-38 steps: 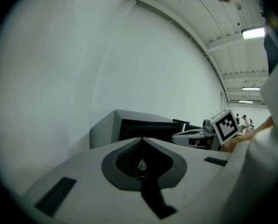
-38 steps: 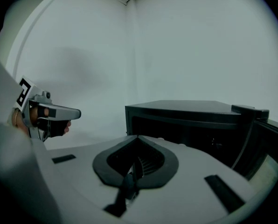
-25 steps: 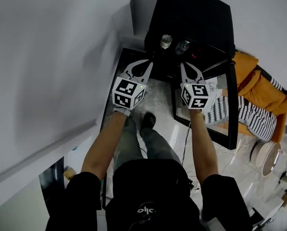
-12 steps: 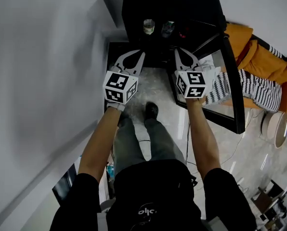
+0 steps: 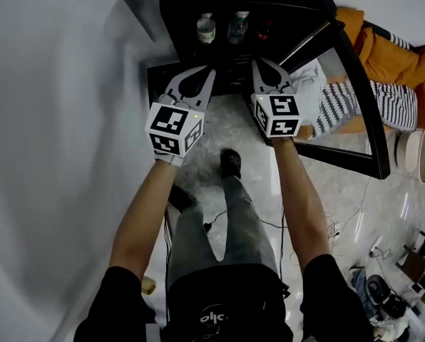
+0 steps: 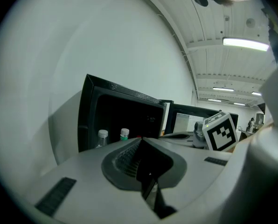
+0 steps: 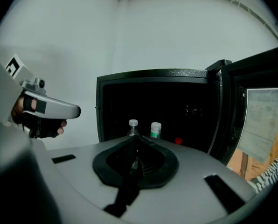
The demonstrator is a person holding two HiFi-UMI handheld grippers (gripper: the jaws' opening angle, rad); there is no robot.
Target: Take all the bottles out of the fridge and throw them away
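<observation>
Bottles stand side by side inside the open fridge (image 5: 284,2): a clear bottle (image 5: 206,28) and a green-labelled bottle (image 5: 237,27). They sit further up and left in our head view than a second ago. Our left gripper (image 5: 208,72) and right gripper (image 5: 258,63) stay just outside, fingers pressed together, empty.

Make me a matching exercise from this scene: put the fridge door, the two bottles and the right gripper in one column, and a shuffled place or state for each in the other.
Things
1. fridge door
2. clear bottle
3. green-label bottle
4. right gripper

Places or states
A. shut, holding nothing
B. standing inside, the left one of the pair
C. swung open to the right
D. standing inside, the right one of the pair

Pairs: 1-C, 2-B, 3-D, 4-A
</observation>
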